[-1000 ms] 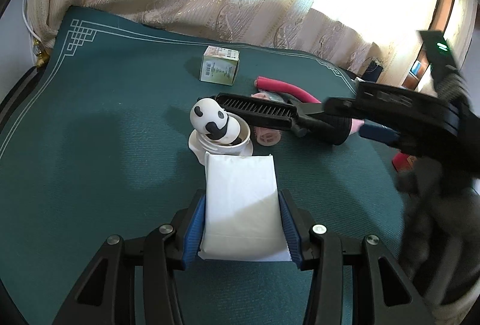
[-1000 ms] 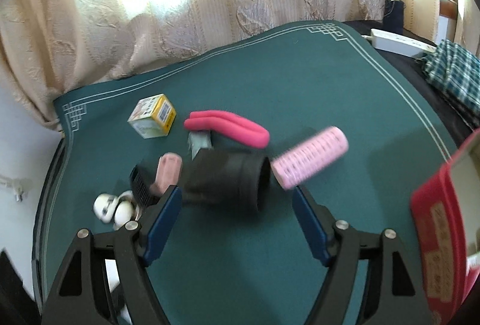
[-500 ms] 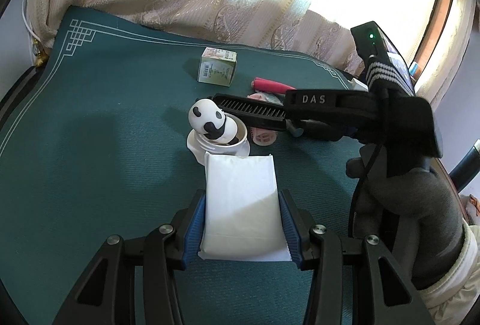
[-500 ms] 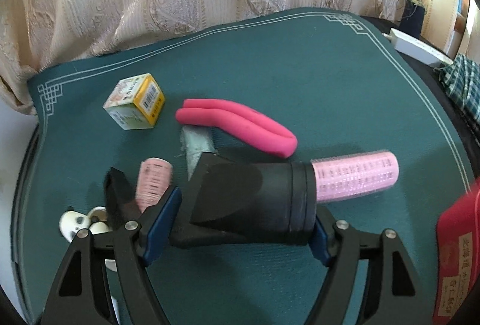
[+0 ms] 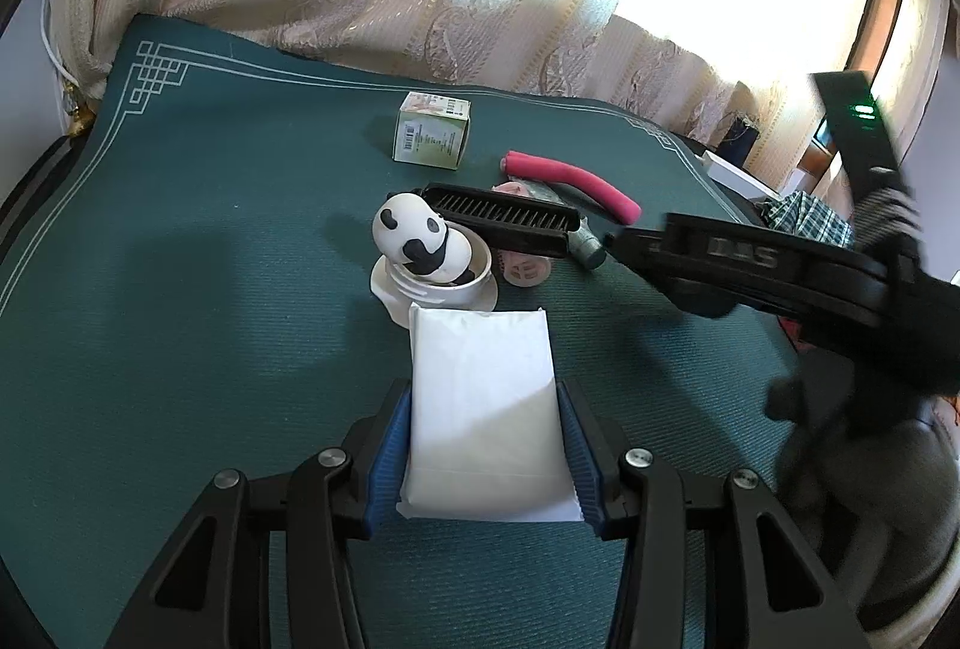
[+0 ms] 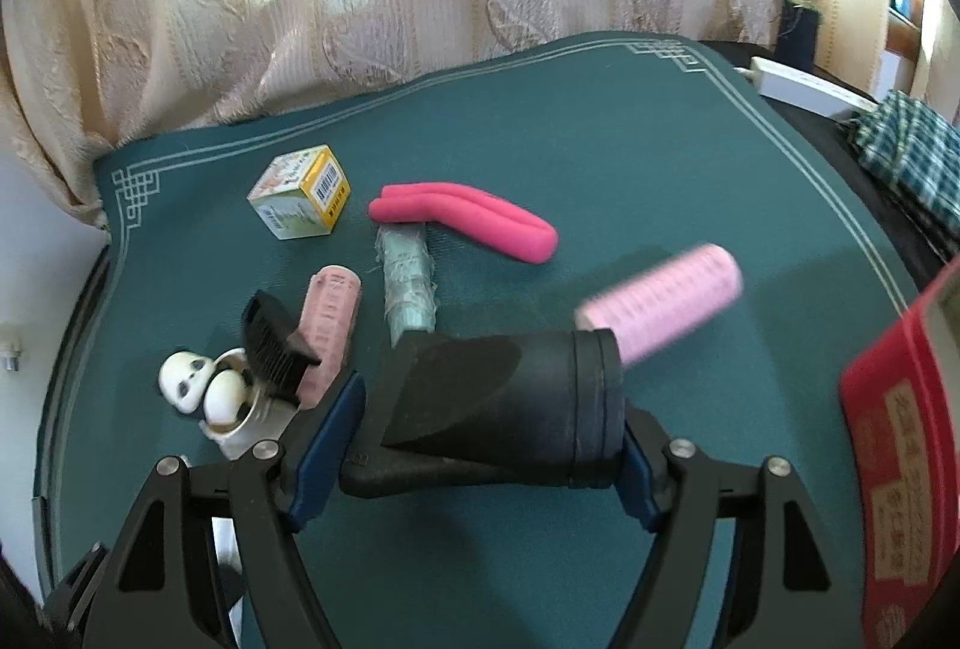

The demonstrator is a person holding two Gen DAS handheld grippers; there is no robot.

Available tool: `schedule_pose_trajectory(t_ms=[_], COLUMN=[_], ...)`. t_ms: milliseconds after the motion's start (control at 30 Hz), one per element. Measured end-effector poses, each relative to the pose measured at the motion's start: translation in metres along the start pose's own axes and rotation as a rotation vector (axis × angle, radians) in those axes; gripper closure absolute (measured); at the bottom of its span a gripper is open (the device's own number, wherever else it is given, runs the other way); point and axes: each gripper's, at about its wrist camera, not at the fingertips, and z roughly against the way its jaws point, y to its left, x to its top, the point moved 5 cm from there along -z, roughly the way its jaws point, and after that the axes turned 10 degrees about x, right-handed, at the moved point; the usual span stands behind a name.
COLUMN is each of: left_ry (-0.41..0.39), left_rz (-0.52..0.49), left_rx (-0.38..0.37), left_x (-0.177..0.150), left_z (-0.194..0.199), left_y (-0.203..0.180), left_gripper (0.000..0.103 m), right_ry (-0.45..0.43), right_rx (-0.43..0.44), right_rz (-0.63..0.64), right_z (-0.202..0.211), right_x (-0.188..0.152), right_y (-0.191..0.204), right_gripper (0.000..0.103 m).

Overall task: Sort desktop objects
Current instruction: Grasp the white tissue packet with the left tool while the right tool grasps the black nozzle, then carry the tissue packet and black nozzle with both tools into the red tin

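Left claw [image 5: 485,445]: closed on a white packet [image 5: 483,403], blue pads pressing both its long sides, held above the green counter [image 5: 180,289]. Just beyond the packet's far end stands a panda figure [image 5: 414,241] in a white cup.

Right claw [image 6: 474,445]: clamped on a black hair-dryer nozzle [image 6: 510,409] lying crosswise between its pads. The nozzle's comb end [image 6: 273,349] reaches left over the panda cup. Ahead lie a pink roller [image 6: 660,307], blurred, a folded pink foam stick [image 6: 468,223], and a small carton [image 6: 300,199] farther left.
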Motion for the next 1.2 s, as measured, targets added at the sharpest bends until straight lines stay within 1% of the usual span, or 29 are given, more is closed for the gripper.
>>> schedule_pose_trajectory(t_ms=[33, 67, 200, 300, 333, 367, 400, 433, 467, 733, 833, 933, 1000, 1133, 1200], left_ry=[0.000, 0.001, 0.004, 0.003, 0.001, -0.001, -0.001, -0.001, -0.001, -0.003, -0.004, -0.011, -0.014, -0.012, -0.012], left_rz=[-0.001, -0.003, -0.006, 0.000, 0.002, 0.005, 0.009, 0.012, 0.017, 0.034, 0.043, 0.059, 0.067, 0.066, 0.067], left_rx=[0.002, 0.004, 0.014, 0.017, 0.019, 0.022, 0.025, 0.026, 0.026, 0.017, 0.018, 0.022, 0.025, 0.026, 0.028], left_x=[0.000, 0.000, -0.002, -0.003, -0.003, -0.004, -0.004, -0.004, -0.004, -0.005, -0.004, -0.003, -0.003, -0.003, -0.003], left_z=[-0.001, -0.001, -0.002, -0.002, -0.002, -0.002, -0.002, -0.002, -0.002, 0.000, 0.001, 0.003, 0.003, 0.003, 0.003], left_y=[-0.001, -0.001, -0.001, -0.001, -0.001, -0.001, 0.000, 0.001, 0.002, 0.006, 0.008, 0.011, 0.013, 0.013, 0.013], left_gripper=[0.054, 0.054, 0.054, 0.054, 0.054, 0.054, 0.054, 0.054, 0.054, 0.054, 0.054, 0.054, 0.054, 0.054, 0.054], right_ry=[-0.007, -0.007, -0.008, 0.009, 0.004, 0.006, 0.008, 0.007, 0.007, 0.069, 0.097, 0.125, 0.147, 0.159, 0.142], right_rx=[-0.001, 0.001, 0.000, 0.029, 0.031, 0.033, 0.041, 0.053, 0.060, 0.042, 0.006, -0.054, -0.078, -0.131, -0.124], right_rz=[0.000, -0.002, 0.002, 0.005, -0.001, -0.011, -0.022, -0.038, -0.048, -0.048, 0.004, 0.067, 0.094, 0.182, 0.192], right_z=[0.006, 0.011, 0.025, 0.029, 0.031, 0.032, 0.033, 0.033, 0.034, 0.011, 0.001, -0.008, -0.016, -0.024, -0.023], right_x=[-0.002, -0.003, -0.011, -0.020, -0.022, -0.023, -0.024, -0.025, -0.025, -0.025, -0.026, -0.029, -0.031, -0.035, -0.036], right_y=[0.000, -0.001, -0.005, -0.007, -0.008, -0.008, -0.009, -0.009, -0.009, 0.001, 0.010, 0.015, 0.016, 0.022, 0.021], right_gripper=[0.032, 0.043, 0.043, 0.043, 0.043, 0.039, 0.029, 0.023, 0.020, 0.020, 0.020, 0.020, 0.019, 0.016, 0.017])
